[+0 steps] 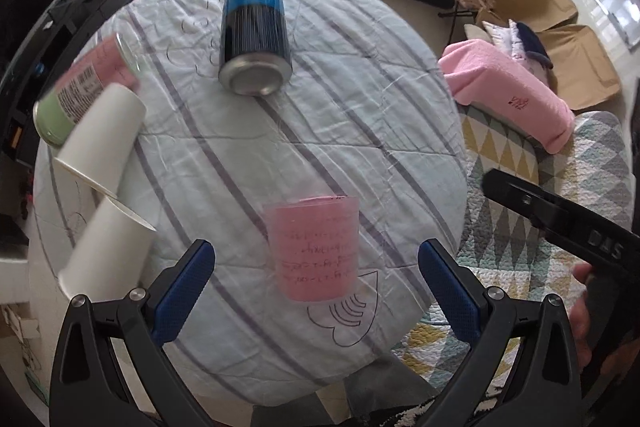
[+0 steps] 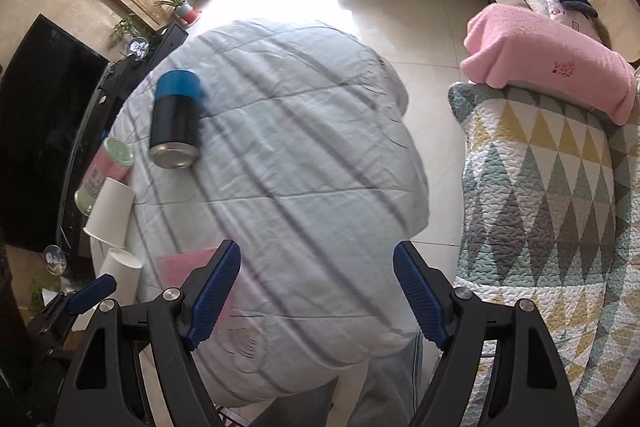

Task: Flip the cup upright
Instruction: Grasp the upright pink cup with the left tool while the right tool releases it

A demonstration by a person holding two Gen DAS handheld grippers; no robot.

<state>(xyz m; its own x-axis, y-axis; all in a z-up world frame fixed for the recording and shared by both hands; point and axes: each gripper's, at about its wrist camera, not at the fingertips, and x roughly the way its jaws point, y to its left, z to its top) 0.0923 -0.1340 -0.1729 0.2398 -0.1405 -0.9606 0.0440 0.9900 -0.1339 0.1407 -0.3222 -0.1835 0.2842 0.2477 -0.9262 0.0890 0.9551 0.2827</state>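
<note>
A clear plastic cup with pink paper inside (image 1: pixel 314 247) stands upside down on the round cloth-covered table (image 1: pixel 360 131), wide rim down. My left gripper (image 1: pixel 316 287) is open, its blue pads on either side of the cup, above it and not touching. In the right wrist view the cup (image 2: pixel 184 263) shows as a pink patch behind my left finger pad. My right gripper (image 2: pixel 316 297) is open and empty above the table's near edge. It also shows in the left wrist view as a black body (image 1: pixel 560 219) at right.
A black and blue can (image 1: pixel 254 39) stands in the middle of the table. Two white paper cups (image 1: pixel 100 139) (image 1: pixel 106 247) and a pink and green can (image 1: pixel 84 87) stand at the left edge. A quilted sofa (image 2: pixel 552 187) with a pink blanket (image 2: pixel 548 55) is at right.
</note>
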